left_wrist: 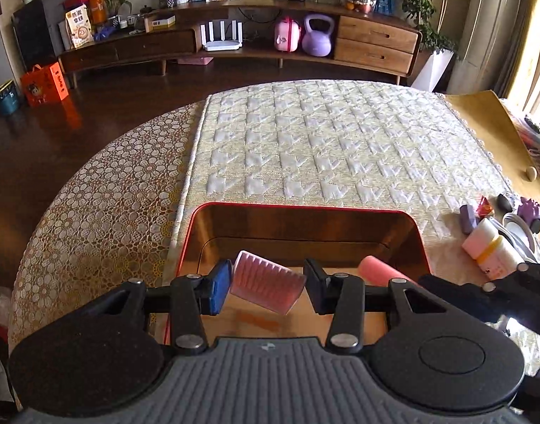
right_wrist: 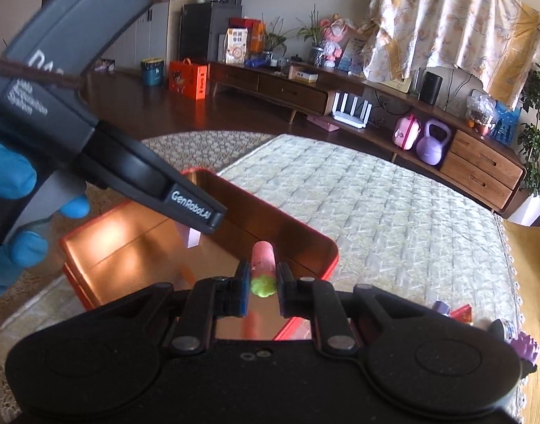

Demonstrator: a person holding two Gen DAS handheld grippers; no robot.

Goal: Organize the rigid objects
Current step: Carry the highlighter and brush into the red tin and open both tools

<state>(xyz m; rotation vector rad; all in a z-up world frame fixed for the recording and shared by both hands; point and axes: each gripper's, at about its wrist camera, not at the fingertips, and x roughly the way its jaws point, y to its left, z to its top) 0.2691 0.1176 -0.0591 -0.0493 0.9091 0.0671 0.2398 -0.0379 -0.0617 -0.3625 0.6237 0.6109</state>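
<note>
In the left wrist view my left gripper (left_wrist: 268, 282) is shut on a pink ribbed block (left_wrist: 266, 284), held tilted over the red tin box (left_wrist: 305, 212) with its shiny golden inside. My right gripper (right_wrist: 263, 282) is shut on a pink cylinder (right_wrist: 263, 259) with a green flower-shaped end, also over the red tin box (right_wrist: 326, 247). The same cylinder (left_wrist: 379, 270) shows just right of the left fingers. A blue-gloved hand (right_wrist: 8, 176) holds the left gripper at the upper left of the right wrist view.
The tin stands on a quilted cream mat (left_wrist: 340, 141) over a lace-covered round table (left_wrist: 93, 194). At the mat's right edge lie a purple block (left_wrist: 468, 217), a white and pink box with a yellow band (left_wrist: 489, 247) and a purple spiky toy (left_wrist: 531, 212). Dark floor and a low wooden cabinet lie beyond.
</note>
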